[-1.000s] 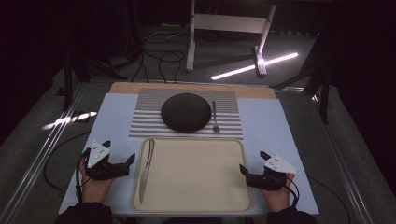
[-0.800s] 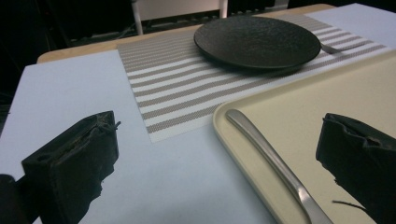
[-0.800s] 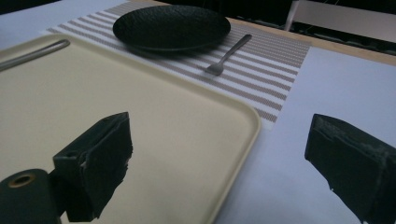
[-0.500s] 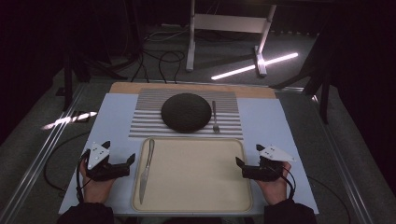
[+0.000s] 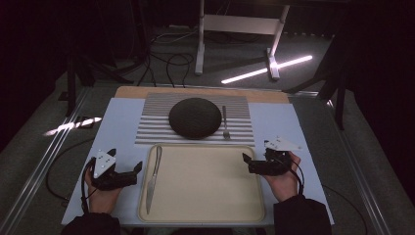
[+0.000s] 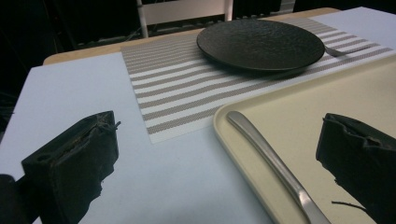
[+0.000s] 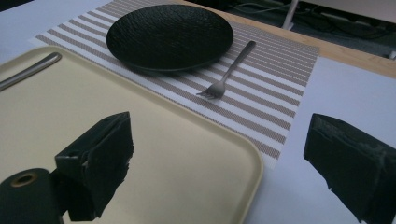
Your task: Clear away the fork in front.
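Note:
A beige tray [image 5: 205, 196] lies at the near middle of the table. A metal knife [image 5: 152, 171] rests along the tray's left side, handle pointing away. Behind the tray, a black plate [image 5: 195, 117] sits on a striped placemat [image 5: 147, 125], with a fork [image 5: 225, 122] just right of the plate. My left gripper [image 5: 137, 171] is open, low beside the tray's left rim; in its own view the knife [image 6: 271, 154] runs between its jaws. My right gripper [image 5: 247, 163] is open over the tray's right rim [image 7: 243, 154], facing the fork [image 7: 231, 67] and plate [image 7: 169, 35].
A pale blue board [image 5: 120, 122] covers the tabletop, with a wooden strip [image 5: 147, 91] along its far edge. Beyond the table stand a metal frame [image 5: 235, 29], floor cables and a bright light strip [image 5: 266, 68]. Metal rails run along both sides of the table.
My right gripper has moved forward and a little leftward, up to the tray's right rim. The left gripper has stayed in place, and the objects on the table have not moved.

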`<state>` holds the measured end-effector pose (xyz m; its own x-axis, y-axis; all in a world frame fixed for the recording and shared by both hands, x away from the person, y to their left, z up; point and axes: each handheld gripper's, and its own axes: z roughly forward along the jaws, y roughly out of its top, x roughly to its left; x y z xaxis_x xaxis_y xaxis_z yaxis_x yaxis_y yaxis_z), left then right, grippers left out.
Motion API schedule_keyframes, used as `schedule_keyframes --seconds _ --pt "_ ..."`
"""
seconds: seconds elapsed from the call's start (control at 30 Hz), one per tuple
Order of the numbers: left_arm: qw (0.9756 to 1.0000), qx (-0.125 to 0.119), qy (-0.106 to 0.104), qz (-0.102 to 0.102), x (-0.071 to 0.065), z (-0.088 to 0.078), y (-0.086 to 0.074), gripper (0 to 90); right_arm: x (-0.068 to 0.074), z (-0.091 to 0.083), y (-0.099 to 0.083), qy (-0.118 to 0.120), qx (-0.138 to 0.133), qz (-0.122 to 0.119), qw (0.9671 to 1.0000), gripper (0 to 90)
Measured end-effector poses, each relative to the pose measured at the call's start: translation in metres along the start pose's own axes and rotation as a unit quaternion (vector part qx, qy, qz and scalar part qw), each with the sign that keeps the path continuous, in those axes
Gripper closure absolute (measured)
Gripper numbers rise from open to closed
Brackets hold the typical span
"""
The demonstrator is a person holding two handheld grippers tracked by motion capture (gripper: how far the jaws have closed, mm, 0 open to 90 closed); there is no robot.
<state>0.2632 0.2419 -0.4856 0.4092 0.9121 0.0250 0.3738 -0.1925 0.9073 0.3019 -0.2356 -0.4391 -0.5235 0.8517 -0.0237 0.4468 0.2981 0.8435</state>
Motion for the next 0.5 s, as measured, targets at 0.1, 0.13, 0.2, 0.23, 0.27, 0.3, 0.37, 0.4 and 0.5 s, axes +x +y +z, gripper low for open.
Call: schedule_keyframes --seconds 0.1,0.13,0.2,0.23,0.27,0.3,0.37,0.4,0.5 --pt "1.0000 0.002 0.001 0.006 -0.002 0.001 0.000 0.0 -0.002 0.003 0.010 -0.002 0.010 0.002 0.9999 8.0" --pt "1.0000 0.003 0.001 0.008 -0.002 0.001 0.000 0.0 -0.002 0.004 0.012 -0.003 0.011 0.001 0.9999 7.9" --pt "0.9999 0.005 0.003 0.011 -0.003 0.002 0.000 0.0 -0.004 0.006 0.019 0.000 0.016 0.007 0.9998 7.8" --pt "0.9999 0.005 0.003 0.011 -0.003 0.002 0.000 0.0 -0.003 0.007 0.022 -0.001 0.016 0.008 0.9998 7.8" --pt "0.9999 0.005 0.004 0.011 -0.002 0.002 0.000 0.0 -0.003 0.008 0.025 -0.005 0.017 0.005 0.9998 7.6" --pt "0.9999 0.005 0.004 0.010 -0.002 0.002 0.000 0.0 -0.002 0.009 0.028 -0.008 0.016 0.001 0.9998 7.5" --pt "0.9999 0.004 0.005 0.009 -0.002 0.001 0.000 0.0 -0.002 0.012 0.034 -0.011 0.015 0.001 0.9998 7.5" --pt "0.9999 0.004 0.005 0.009 -0.002 0.001 0.000 0.0 -0.002 0.014 0.037 -0.010 0.014 0.002 0.9999 7.5" --pt "0.9999 0.003 0.008 0.010 -0.002 0.002 -0.001 0.0 -0.003 0.019 0.045 -0.009 0.005 0.009 0.9999 7.6"
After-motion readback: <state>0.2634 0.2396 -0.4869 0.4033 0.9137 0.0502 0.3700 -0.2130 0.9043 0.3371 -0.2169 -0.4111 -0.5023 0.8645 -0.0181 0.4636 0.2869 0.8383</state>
